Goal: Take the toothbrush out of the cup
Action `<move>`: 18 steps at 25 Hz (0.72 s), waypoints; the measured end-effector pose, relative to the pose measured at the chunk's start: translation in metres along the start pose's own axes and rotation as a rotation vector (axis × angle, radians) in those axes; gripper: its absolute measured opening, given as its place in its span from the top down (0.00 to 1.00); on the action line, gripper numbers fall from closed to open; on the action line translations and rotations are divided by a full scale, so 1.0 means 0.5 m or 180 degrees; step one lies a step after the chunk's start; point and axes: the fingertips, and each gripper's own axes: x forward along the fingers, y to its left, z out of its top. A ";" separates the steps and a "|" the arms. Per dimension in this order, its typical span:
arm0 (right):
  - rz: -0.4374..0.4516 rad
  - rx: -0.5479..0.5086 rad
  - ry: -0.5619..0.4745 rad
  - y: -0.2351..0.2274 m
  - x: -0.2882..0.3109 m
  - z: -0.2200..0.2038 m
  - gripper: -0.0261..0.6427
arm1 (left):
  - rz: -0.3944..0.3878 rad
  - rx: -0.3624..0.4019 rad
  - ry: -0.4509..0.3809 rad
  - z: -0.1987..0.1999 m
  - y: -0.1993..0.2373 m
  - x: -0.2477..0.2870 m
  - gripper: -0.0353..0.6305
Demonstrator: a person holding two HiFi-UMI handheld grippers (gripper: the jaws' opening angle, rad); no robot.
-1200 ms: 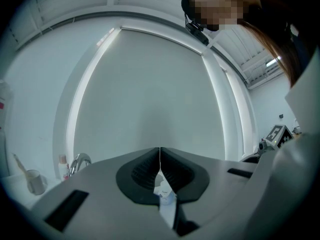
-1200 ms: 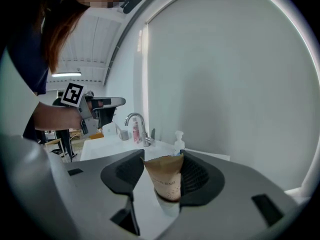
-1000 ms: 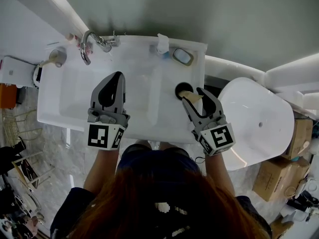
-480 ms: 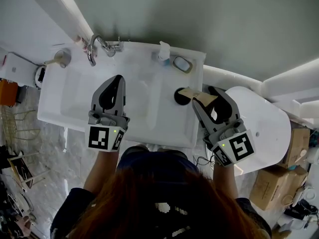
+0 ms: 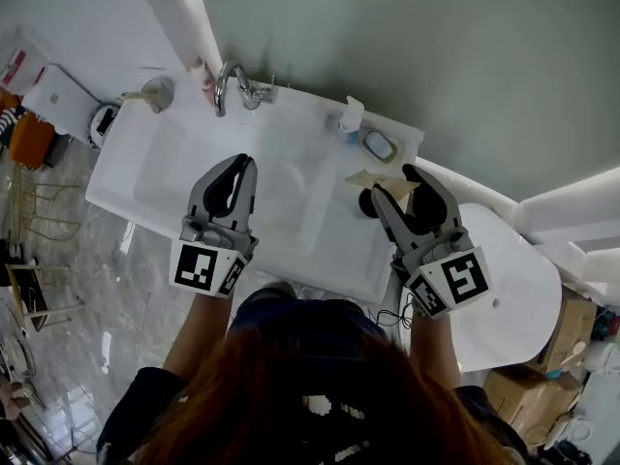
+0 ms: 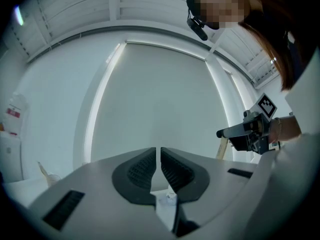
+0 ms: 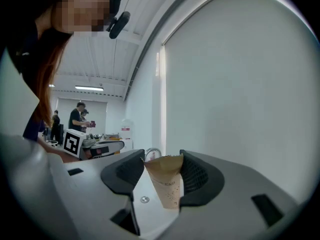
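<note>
One white sink (image 5: 155,177) fills the middle of the head view, and one white oval fixture (image 5: 513,298) stands just beside it on the right. At the sink's back edge are one chrome tap (image 5: 230,83), one small white bottle (image 5: 350,119) and one oval dish (image 5: 380,145); no print on them can be read.

There are two grippers, and each carries one cube with black-and-white square markers. The left gripper (image 5: 244,163) hangs over the basin with its jaws drawn together and nothing between them. The right gripper (image 5: 397,184) has its jaws fairly wide, clamped on one toothbrush (image 7: 163,179) in a brown paper sleeve. The sleeve bears a line of dark print, of which only the letters "END" can be read.

One dark round cup (image 5: 369,204) stands on the sink's flat right side. In the head view the toothbrush lies just beside the cup's far rim. In the right gripper view its narrow lower end shows bare.

In the left gripper view a red label (image 6: 12,113) on a white object at the far left is too small to read.
</note>
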 end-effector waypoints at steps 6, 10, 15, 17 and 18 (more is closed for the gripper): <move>0.0316 0.0007 0.0015 0.048 0.038 -0.022 0.61 | 0.0310 -0.0055 0.0148 -0.032 0.035 -0.078 0.83; 0.0487 0.0025 0.0030 0.078 0.059 -0.034 0.61 | 0.0532 -0.0061 0.0238 -0.046 0.062 -0.128 0.79; 0.0692 0.0038 -0.0012 0.114 0.098 -0.027 0.61 | 0.0824 -0.0040 0.0260 -0.041 0.107 -0.176 0.79; 0.0768 0.0036 -0.0031 0.132 0.116 -0.018 0.61 | 0.0920 -0.0012 0.0272 -0.033 0.128 -0.192 0.79; 0.0802 0.0031 -0.0042 0.141 0.127 -0.013 0.61 | 0.0962 -0.0002 0.0273 -0.030 0.140 -0.200 0.79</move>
